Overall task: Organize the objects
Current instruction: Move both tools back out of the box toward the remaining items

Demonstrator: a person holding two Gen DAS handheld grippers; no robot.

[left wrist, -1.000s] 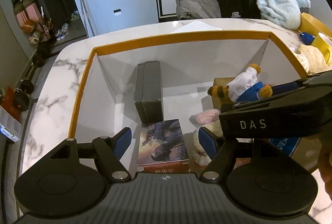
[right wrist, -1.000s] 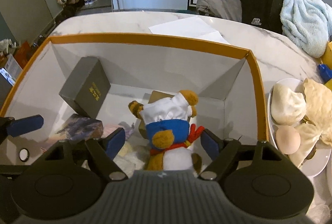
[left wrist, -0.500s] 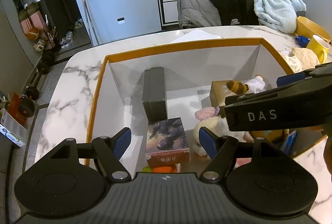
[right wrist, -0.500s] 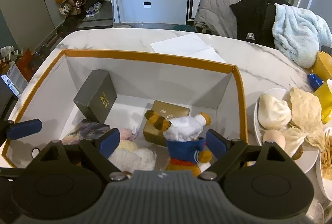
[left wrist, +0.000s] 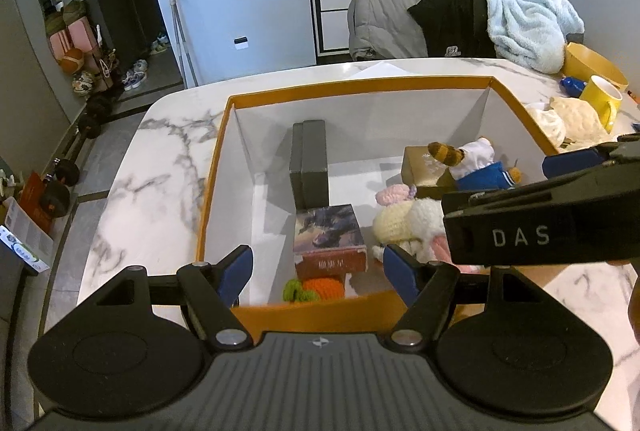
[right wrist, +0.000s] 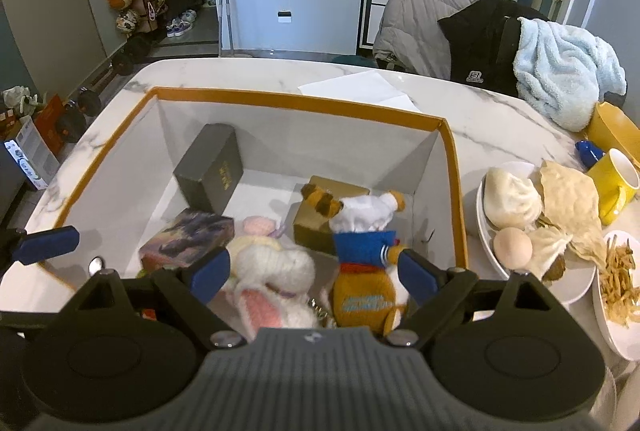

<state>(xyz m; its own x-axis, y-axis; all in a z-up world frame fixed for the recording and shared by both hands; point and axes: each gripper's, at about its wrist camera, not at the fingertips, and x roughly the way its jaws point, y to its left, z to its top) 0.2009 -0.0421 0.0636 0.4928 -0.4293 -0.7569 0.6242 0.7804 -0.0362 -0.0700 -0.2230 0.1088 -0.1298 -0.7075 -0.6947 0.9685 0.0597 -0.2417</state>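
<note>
Both grippers over the orange-rimmed box — nothing held

Right gripper has just been opening, jaws wide and empty above the bear plush lying inside; left gripper gapes too — picture box below

White letters "DAS" stand on the side of the right gripper, crossing just right of the left gripper's fingers. Other prints are too small to read.

toys and boxes in bin, plate right
</note>
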